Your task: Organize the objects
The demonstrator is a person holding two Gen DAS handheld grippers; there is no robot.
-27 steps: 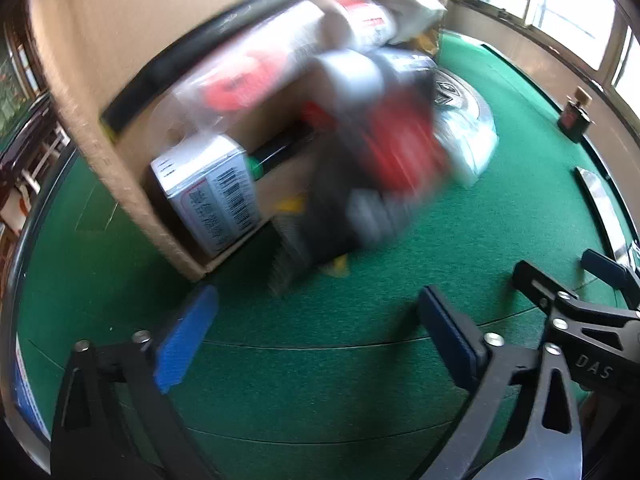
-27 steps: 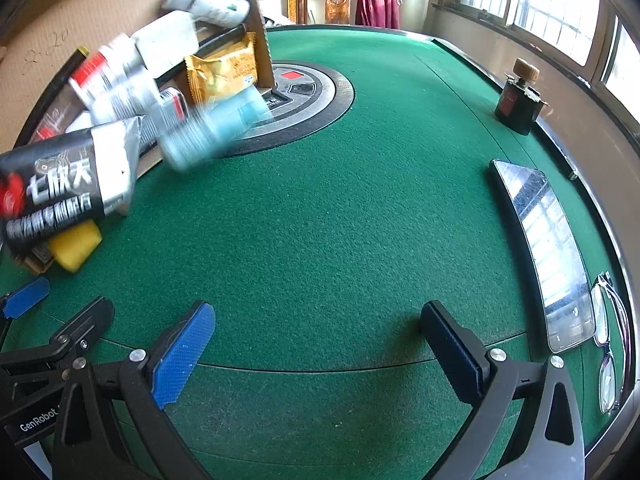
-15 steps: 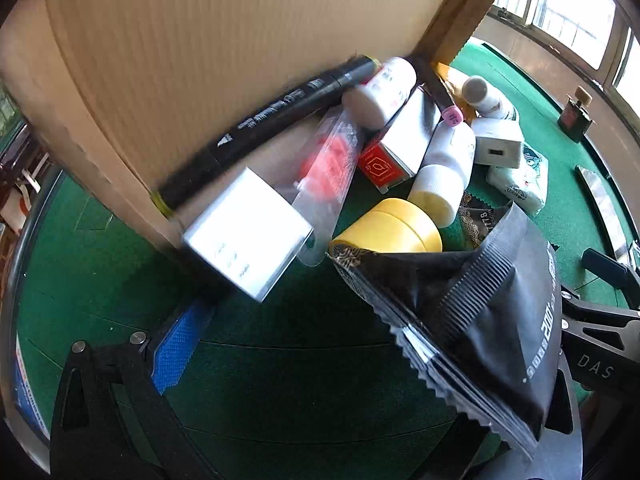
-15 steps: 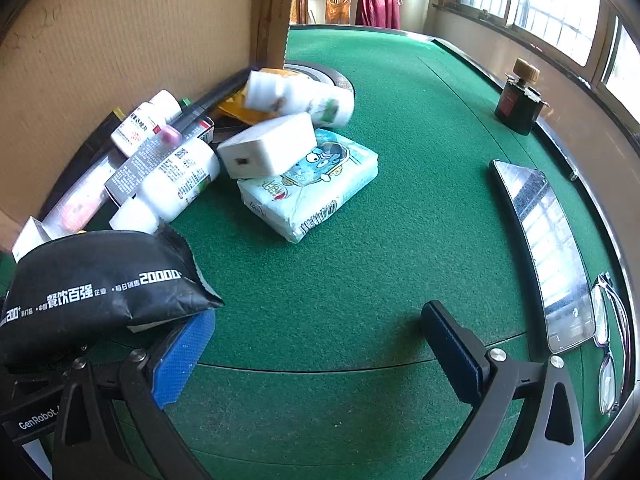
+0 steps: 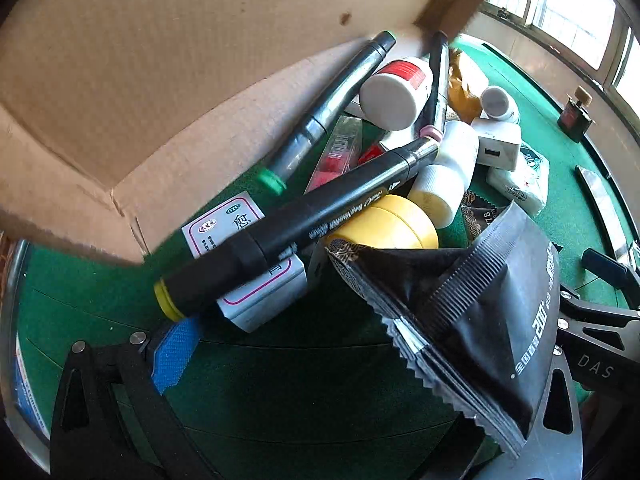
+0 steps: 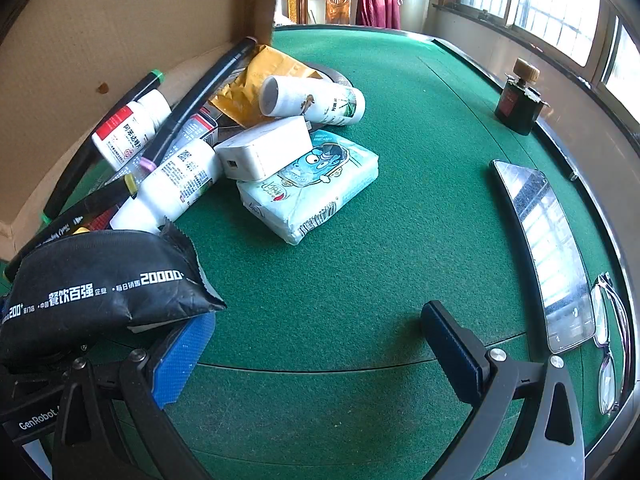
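A cardboard box [image 5: 168, 80] lies tipped at the left, its load spilled on the green counter [image 6: 400, 240]. Three black markers [image 5: 288, 232], three white bottles [image 6: 176, 188], one yellow tape roll [image 5: 392, 220], one white charger [image 6: 264, 152] on one tissue pack [image 6: 316, 188], one black pouch [image 6: 100, 284]. The left tongs [image 5: 320, 344] stand spread and empty, the pouch draped over their right finger. The right tongs [image 6: 316, 344] stand spread and empty over bare felt. Rightward the counter lies open up to a phone [image 6: 548, 256], glasses [image 6: 608, 340] and a dark bottle [image 6: 520, 100] along the rim.

black pouch [image 5: 480, 312] hiding left gripper's right finger
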